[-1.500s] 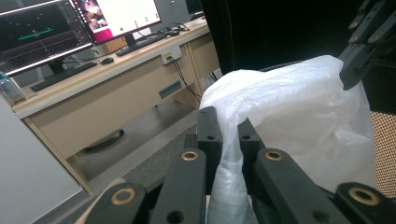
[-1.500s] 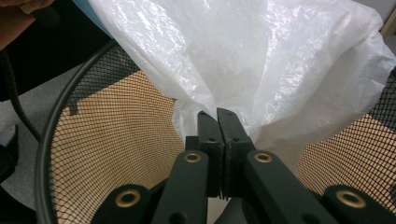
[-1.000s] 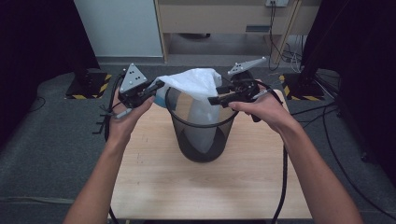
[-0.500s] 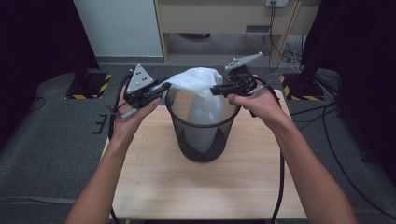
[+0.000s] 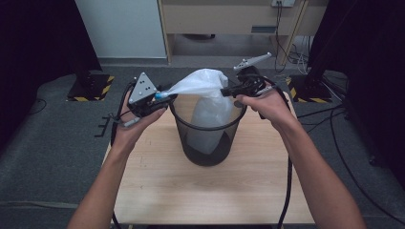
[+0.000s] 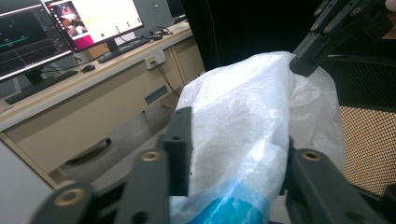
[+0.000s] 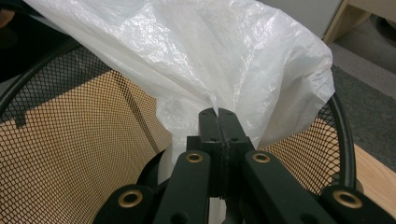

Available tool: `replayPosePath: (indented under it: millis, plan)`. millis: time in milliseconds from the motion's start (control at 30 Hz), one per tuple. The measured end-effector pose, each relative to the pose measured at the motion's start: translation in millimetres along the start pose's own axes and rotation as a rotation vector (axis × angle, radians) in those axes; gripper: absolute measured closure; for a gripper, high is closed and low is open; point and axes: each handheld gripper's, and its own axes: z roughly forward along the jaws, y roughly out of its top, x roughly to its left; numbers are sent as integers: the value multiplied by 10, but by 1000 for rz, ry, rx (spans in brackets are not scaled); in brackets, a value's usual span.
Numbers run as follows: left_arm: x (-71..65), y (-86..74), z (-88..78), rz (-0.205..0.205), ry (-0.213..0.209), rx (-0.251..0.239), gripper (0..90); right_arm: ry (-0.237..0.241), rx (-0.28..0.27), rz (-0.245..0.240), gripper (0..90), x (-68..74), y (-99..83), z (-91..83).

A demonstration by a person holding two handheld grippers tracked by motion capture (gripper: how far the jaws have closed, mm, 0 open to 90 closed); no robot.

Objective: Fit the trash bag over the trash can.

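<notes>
Where the wooden counter (image 5: 157, 191) carries a black mesh bin (image 5: 208, 143), a white plastic bag (image 5: 205, 95) stands inside it, its top lifted above the rim. Left gripper (image 5: 165, 98): jaws parted slightly, clamping a bunched fold of bag at the bin's left edge. Right gripper (image 5: 224, 91): jaws closed tight, pinching a thin corner of bag over the right rim.

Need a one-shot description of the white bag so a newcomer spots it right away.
On the wooden table stands a black mesh wastebasket. The white plastic bag rises out of its mouth, stretched between the left tool and the right tool, each shut on an edge. It is the one pale, crinkled, translucent thing there, with a blue patch by the left tool.
</notes>
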Motion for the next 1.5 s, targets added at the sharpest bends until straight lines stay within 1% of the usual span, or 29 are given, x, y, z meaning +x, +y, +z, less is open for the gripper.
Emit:
replayPosePath:
  millis: [33, 67, 100, 133, 233, 300, 333, 367, 500, 600, 633, 667, 733, 800, 867, 900, 933, 967, 1000, 1033, 1100, 1133, 1167, 1267, 1300, 1333, 1367, 1400, 1500]
  plan:
    - [-4, 3, 2, 1, -6, -1, 683, 0, 8, 2, 900, 6, -7, -1]
    - [-10, 6, 5, -1, -10, -3, 728, 7, 13, -5, 900, 9, -14, 1]
    - [-23, 25, 11, 1, -22, -3, 790, 28, 27, -16, 900, 38, -27, 5]
    - [-30, 34, 11, 1, -28, -4, 815, 36, 32, -24, 900, 57, -34, 5]
    - [-49, 57, 26, 5, -43, -2, 852, 55, 27, -43, 860, 116, -54, -4]
    - [-57, 69, 51, 10, -45, 3, 853, 50, 3, -57, 768, 147, -64, -10]
    - [-57, 69, 51, 10, -45, 3, 852, 50, 3, -57, 768, 147, -64, -10]
    - [-61, 82, 73, 11, -43, 6, 851, 44, -25, -58, 639, 155, -64, -20]
    - [-64, 121, 94, 11, -40, 2, 849, 28, -74, -66, 413, 169, -49, -36]
    - [-71, 139, 93, 9, -41, -4, 846, 38, -87, -76, 384, 177, -32, -33]
    - [-77, 147, 91, 11, -40, -1, 845, 42, -96, -84, 352, 194, 8, -10]
    - [-82, 152, 88, 11, -40, -1, 845, 42, -96, -84, 352, 194, 8, -10]
    - [-87, 156, 86, 13, -37, -6, 839, 55, -89, -78, 285, 224, 82, 47]
    - [-85, 158, 81, 12, -36, -3, 837, 67, -89, -67, 275, 239, 126, 85]
    - [-84, 158, 79, 11, -35, -3, 831, 86, -89, -81, 292, 268, 163, 132]
    - [-86, 155, 77, 13, -31, -6, 823, 91, -83, -89, 336, 281, 176, 158]
    - [-86, 155, 77, 13, -31, -6, 809, 91, -83, -89, 336, 281, 176, 158]
    - [-86, 143, 68, 10, -18, -14, 784, 91, -79, -113, 475, 299, 188, 195]
    - [-86, 143, 68, 10, -18, -14, 749, 91, -79, -113, 475, 299, 188, 195]
    - [-83, 125, 60, 5, -7, -12, 717, 100, -79, -112, 675, 285, 195, 205]
    - [-75, 98, 57, -1, 1, -9, 633, 110, -78, -103, 791, 262, 195, 193]
    - [-75, 98, 57, -1, 1, -9, 597, 110, -78, -103, 791, 262, 195, 193]
    - [-71, 68, 50, -15, 1, -9, 577, 102, -75, -96, 855, 224, 189, 170]
    - [-80, 49, 52, -16, -3, -13, 474, 84, -73, -75, 884, 175, 182, 142]
    - [-88, 38, 48, -20, -2, -25, 442, 69, -74, -58, 897, 137, 179, 125]
    - [-88, 38, 48, -20, -2, -25, 427, 69, -74, -58, 897, 137, 179, 125]
    - [-89, 31, 38, -18, -3, -34, 417, 44, -65, -37, 900, 95, 170, 114]
    - [-89, 31, 38, -18, -3, -34, 410, 44, -65, -37, 900, 95, 170, 114]
    - [-78, 10, 6, -14, -6, -42, 420, 26, -49, -16, 900, 34, 129, 94]
